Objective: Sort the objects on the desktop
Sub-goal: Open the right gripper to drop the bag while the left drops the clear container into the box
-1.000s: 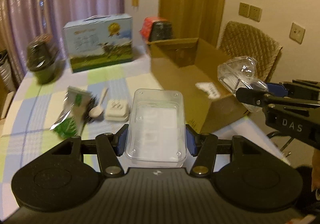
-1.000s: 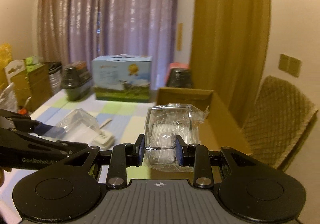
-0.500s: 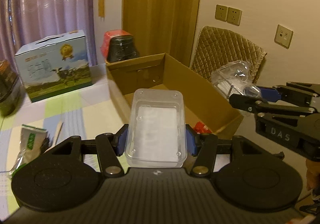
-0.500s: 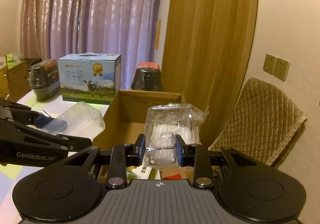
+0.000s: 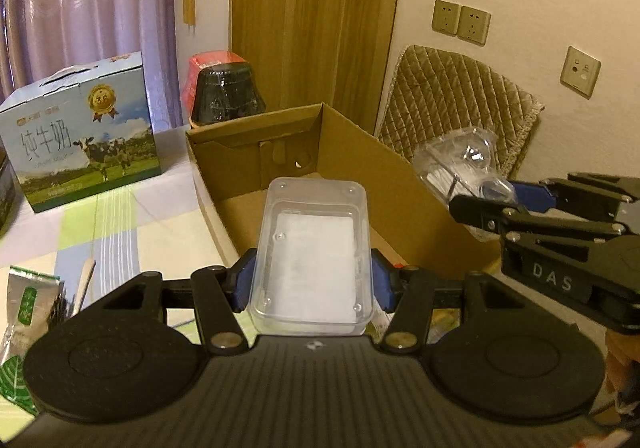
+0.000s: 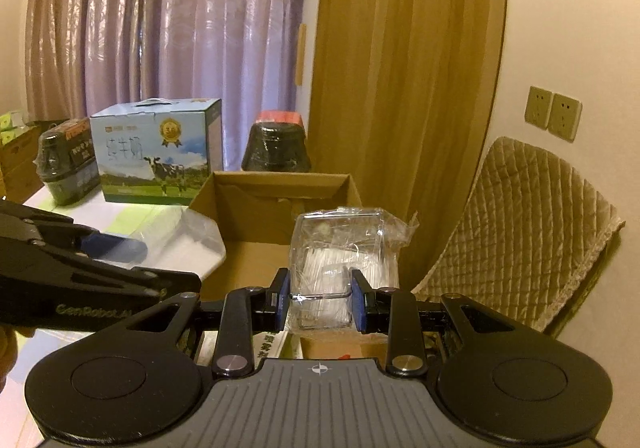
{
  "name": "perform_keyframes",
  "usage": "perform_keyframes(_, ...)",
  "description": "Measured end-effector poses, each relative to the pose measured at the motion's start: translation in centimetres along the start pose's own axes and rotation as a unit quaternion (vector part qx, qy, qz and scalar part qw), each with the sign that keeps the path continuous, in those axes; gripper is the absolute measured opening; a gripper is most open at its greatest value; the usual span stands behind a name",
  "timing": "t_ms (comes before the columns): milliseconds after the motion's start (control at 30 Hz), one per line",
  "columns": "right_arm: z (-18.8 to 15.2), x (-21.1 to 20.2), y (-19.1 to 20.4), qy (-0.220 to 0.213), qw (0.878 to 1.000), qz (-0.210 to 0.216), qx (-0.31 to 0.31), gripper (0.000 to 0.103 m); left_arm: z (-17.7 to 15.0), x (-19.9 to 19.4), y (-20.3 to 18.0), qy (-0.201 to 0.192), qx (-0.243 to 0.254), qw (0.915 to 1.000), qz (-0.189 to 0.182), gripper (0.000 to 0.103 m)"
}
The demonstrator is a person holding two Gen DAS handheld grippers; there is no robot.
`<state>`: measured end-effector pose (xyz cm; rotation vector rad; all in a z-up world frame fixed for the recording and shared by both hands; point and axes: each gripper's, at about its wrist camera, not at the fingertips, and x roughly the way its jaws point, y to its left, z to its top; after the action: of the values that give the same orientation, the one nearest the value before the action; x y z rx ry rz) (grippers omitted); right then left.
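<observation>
Left tongs (image 5: 312, 282): clenching a clear plastic tray (image 5: 314, 252) across its short sides, blue pads pressing both long walls; the tray's long axis is running straight ahead, away from the camera. Right tongs (image 6: 320, 298): squeezed to their narrowest on a clear wrapped packet (image 6: 344, 248) of thin white sticks, the crinkled film bulging above the pads.

Cardboard box (image 5: 400, 183): sitting open-topped on the desk (image 5: 132, 215), directly ahead of and below both loads. The tray's far end is overhanging the box floor; the packet is hanging over the box's right-hand part, near its right wall. Both tongs are pointing downward into the opening, side by side, the left one nearer the box's left wall.

Judgement: the step in hand is carrying both items over the box for dropping; each needs only lowering and letting go, with neither yet resting on the box floor.

Remaining on the desk, left of the box: milk carton (image 5: 80, 135), green sachet (image 5: 24, 308).
</observation>
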<state>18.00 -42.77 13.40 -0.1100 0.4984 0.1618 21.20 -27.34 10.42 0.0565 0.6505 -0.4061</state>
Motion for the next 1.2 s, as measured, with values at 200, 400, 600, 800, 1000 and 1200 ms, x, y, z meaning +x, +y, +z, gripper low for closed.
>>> perform_keyframes(200, -0.8, 0.6, -0.3, 0.006, 1.0, 0.001, 0.007, 0.028, 0.4, 0.9, 0.3, -0.003, 0.008, 1.0, 0.006, 0.058)
perform_keyframes(400, -1.2, 1.0, 0.1, 0.014, 1.0, 0.012, 0.012, 0.028, -0.6, -0.1, 2.0, -0.001, -0.012, 0.9998, 0.015, 0.058)
perform_keyframes(600, -0.6, 1.5, 0.4, 0.013, 0.999, 0.023, 0.02, 0.028, -1.6, -0.8, 3.1, 0.002, -0.024, 0.9994, 0.026, 0.058)
perform_keyframes(800, -0.4, 1.3, 0.5, 0.005, 1.0, 0.012, 0.022, 0.046, -2.1, -1.7, 3.8, -0.001, -0.032, 0.999, 0.03, 0.058)
perform_keyframes(1000, -1.7, -0.7, 0.6, 0.015, 0.999, 0.009, 0.039, 0.056, -3.0, -3.1, 4.6, -0.003, -0.041, 0.9985, 0.037, 0.058)
perform_keyframes(1200, -2.6, -3.7, 1.9, 0.016, 0.998, 0.021, 0.065, 0.065, -4.6, -4.9, 5.5, 0.003, -0.052, 0.9976, 0.046, 0.06)
